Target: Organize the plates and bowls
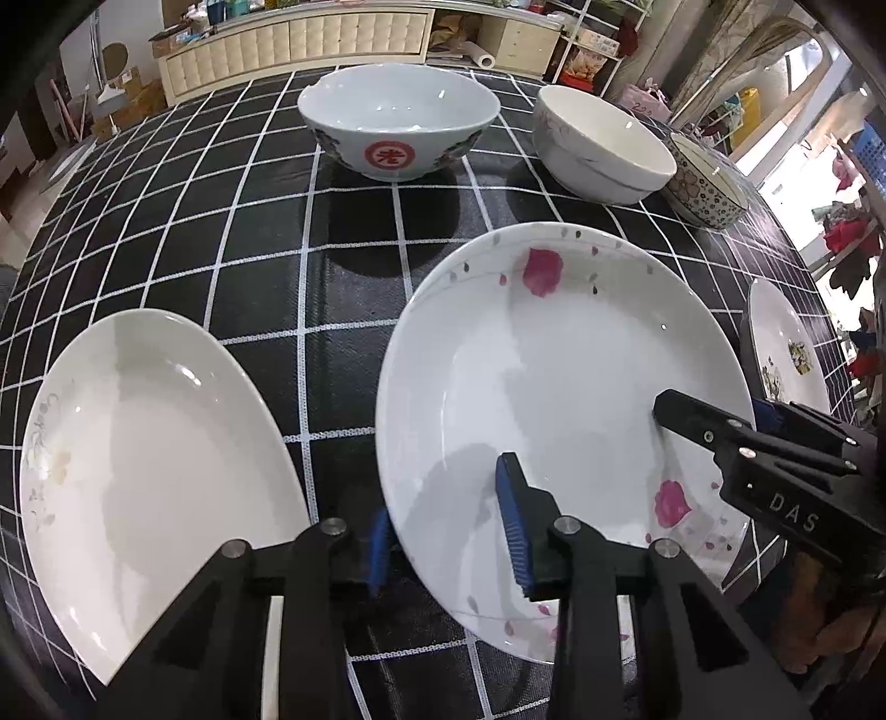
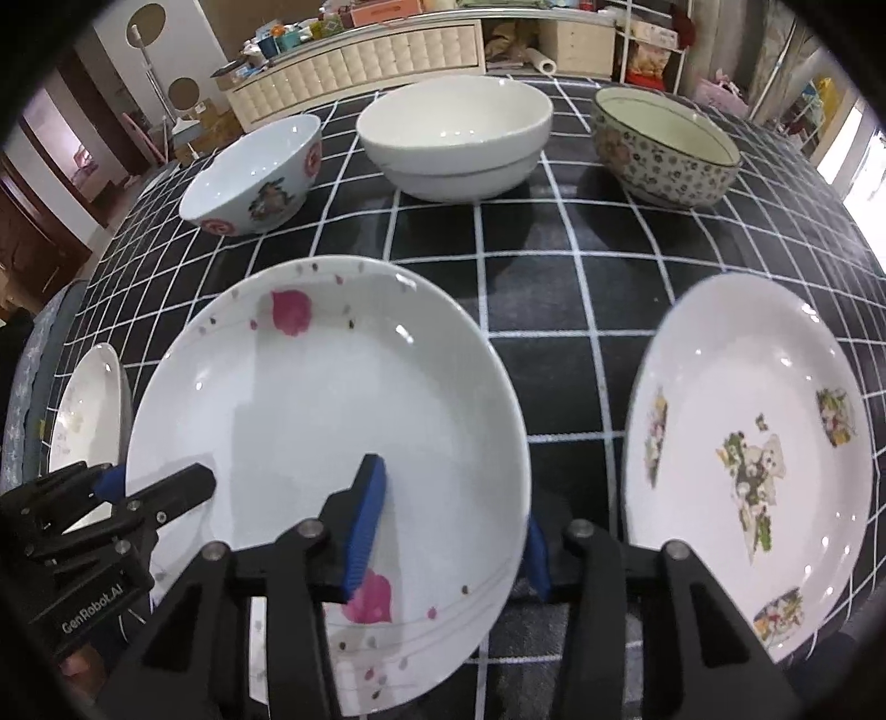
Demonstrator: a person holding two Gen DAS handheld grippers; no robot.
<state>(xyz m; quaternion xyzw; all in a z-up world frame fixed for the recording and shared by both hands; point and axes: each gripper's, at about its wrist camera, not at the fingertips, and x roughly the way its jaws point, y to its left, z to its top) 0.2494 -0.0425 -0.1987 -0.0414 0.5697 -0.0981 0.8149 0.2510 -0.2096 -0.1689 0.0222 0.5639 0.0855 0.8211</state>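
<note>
Straddling opposite rims of the pink-flowered plate (image 1: 554, 387) on the checked table (image 1: 354, 266), your left gripper (image 1: 451, 545) and right gripper (image 2: 451, 534) stand wide open, gripping nothing, so uneven closing may tip it into neighbouring plates.

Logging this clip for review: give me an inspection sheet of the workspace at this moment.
Surface: black checked tablecloth.
Job's things: pink-petal plate in the middle, faint-pattern plate to its left, flower-print plate to its right; behind them red-emblem bowl, white bowl, dotted bowl.
Clutter: nothing seen on the table.
Grippers: left gripper and right gripper each straddle the pink-petal plate's rim, jaws open.
Cables: nothing seen.
Surroundings: padded bench and crowded shelves.
</note>
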